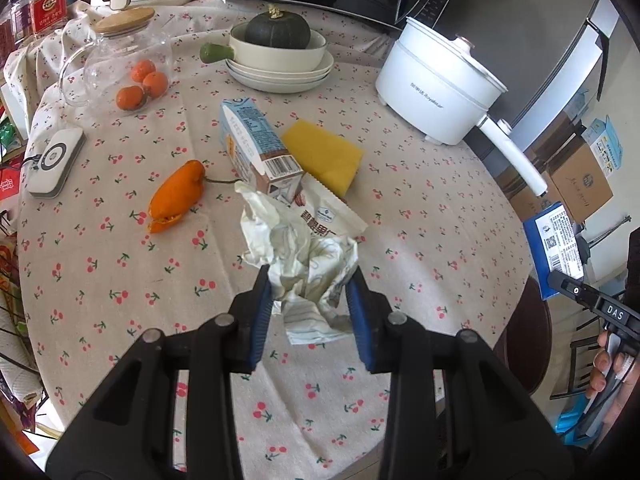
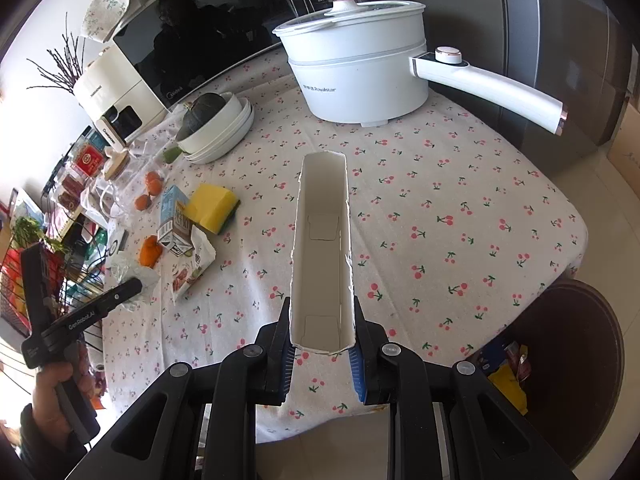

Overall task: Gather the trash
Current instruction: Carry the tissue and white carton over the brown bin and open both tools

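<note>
Over a cherry-print surface (image 1: 100, 280), the left tongs (image 1: 310, 280) pinch a crumpled paper wad (image 1: 308, 268) near a milk carton (image 1: 256, 148) and snack wrapper (image 1: 324, 210). The right tongs (image 2: 322, 316) grip an open white box (image 2: 322, 248), apparently carried as the bin for collected trash.

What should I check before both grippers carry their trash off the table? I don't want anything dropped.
1. Left gripper closed on the crumpled white paper wad: ok.
2. Wad clear of the white snack wrapper: cannot tell.
3. Right gripper clamped on the open white cardboard box: ok.
4. Box empty inside: ok.
5. Blue milk carton collected: not ok, lying on the table.
</note>
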### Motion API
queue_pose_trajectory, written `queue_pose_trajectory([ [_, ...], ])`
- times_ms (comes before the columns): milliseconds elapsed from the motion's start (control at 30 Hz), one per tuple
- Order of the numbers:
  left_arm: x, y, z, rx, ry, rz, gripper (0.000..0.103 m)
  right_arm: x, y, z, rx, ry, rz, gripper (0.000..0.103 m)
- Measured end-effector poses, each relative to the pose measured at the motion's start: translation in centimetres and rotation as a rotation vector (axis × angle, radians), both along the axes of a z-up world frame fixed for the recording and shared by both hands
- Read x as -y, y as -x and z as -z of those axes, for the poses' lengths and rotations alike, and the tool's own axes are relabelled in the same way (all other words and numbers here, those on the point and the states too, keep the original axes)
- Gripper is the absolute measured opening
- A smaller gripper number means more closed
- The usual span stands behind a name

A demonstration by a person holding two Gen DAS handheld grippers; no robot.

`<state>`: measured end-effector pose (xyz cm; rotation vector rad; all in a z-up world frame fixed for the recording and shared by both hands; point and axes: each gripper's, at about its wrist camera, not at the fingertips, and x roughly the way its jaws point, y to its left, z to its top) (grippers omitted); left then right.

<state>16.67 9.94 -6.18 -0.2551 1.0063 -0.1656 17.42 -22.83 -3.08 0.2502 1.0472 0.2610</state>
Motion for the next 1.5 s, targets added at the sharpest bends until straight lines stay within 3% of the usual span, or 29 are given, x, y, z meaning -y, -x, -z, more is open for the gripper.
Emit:
queue_pose_trajectory([
  [167,2.8,1.5,-1.3,0.037,0.029,0.053,0.038,2.2,2.1,-0.7,0.016,-0.008,0.021,0.024],
  [367,8.9,2.0,-1.0,0.036,0.029,0.184,0.038,6.5,4.7,-0.7,0.019,-0.009,0.09,0.024],
  [833,24.4,3.3,0.5,0.013,0.042,0.501,0.038,20.4,10.6,2.6,-0.065,0.026,0.314,0.024],
  [1167,32.8,4.8,2.7,-0.012,0.087,0.653,0.04,24.1,12.6,4.2,-0.105,0.028,0.358,0.024],
  [1200,33.2,4.9,2.8,-0.006,0.089,0.658,0.042,24.3,12.7,4.2,-0.106,0.026,0.361,0.024],
  [1233,33.4,4.9,2.8,-0.001,0.089,0.659,0.053,24.4,12.8,4.3,-0.106,0.025,0.363,0.024],
  [1267,33.6,4.9,2.7,0.004,0.086,0.653,0.074,24.6,12.9,4.3,-0.106,0.025,0.365,0.024],
  [1333,33.8,4.8,2.6,0.013,0.077,0.629,0.101,24.9,13.1,4.4,-0.109,0.027,0.367,0.024],
  [1500,33.3,4.5,2.7,0.028,-0.004,0.594,0.103,25.7,13.5,5.0,-0.127,0.042,0.369,0.024],
])
